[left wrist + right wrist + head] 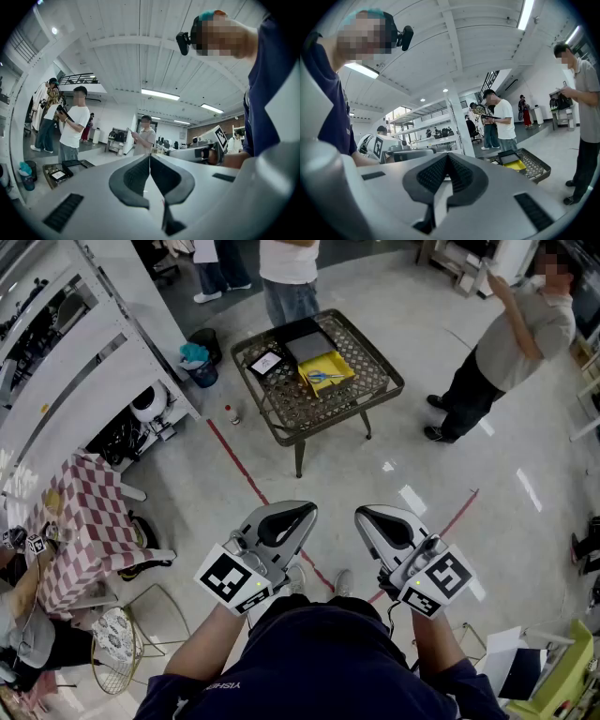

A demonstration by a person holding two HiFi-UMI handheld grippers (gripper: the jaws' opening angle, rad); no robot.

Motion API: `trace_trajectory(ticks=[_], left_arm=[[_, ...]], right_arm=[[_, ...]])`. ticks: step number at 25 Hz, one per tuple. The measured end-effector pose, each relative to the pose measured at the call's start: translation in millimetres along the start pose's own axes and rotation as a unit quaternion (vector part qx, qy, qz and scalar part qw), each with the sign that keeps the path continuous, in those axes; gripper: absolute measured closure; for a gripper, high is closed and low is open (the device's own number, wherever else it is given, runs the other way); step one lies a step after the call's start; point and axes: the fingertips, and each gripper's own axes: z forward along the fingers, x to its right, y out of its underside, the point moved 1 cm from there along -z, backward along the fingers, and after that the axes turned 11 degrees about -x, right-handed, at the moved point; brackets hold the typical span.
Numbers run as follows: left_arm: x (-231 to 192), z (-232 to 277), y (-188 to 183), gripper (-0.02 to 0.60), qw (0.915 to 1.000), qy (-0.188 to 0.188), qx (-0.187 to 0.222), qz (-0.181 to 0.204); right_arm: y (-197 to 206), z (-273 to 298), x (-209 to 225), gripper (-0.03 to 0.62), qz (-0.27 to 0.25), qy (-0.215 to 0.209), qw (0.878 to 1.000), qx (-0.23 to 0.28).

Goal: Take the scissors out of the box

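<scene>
A yellow box [326,371] lies open on a metal mesh table [370,390] several steps ahead; blue-handled scissors [323,377] rest inside it. My left gripper [298,510] and right gripper [367,514] are held side by side close to my body, level, far short of the table. Each has its jaws pressed together with nothing between them. In the right gripper view the gripper [447,157] points towards the table [536,171], and the yellow box [515,164] shows. In the left gripper view the gripper [149,157] is shut, with the table [61,173] low at the left.
On the table a black lid [309,345] and a small black case [266,362] lie beside the box. One person [289,277] stands beyond the table, another [511,343] to its right. White shelving [84,362], a bin [200,362] and a checkered cloth [75,531] line the left.
</scene>
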Motion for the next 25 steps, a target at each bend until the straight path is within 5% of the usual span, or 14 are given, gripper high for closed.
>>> trace_trajectory(ticks=[13, 25], left_arm=[[18, 13, 8, 0.556, 1.0000, -0.007, -0.005, -0.004], [46, 51, 23, 0.556, 0.9986, -0.052, -0.005, -0.008]], right_arm=[[12, -17, 5, 0.577, 0.001, -0.007, 1.000, -0.010], [36, -58, 36, 0.577, 0.000, -0.045, 0.999, -0.025]])
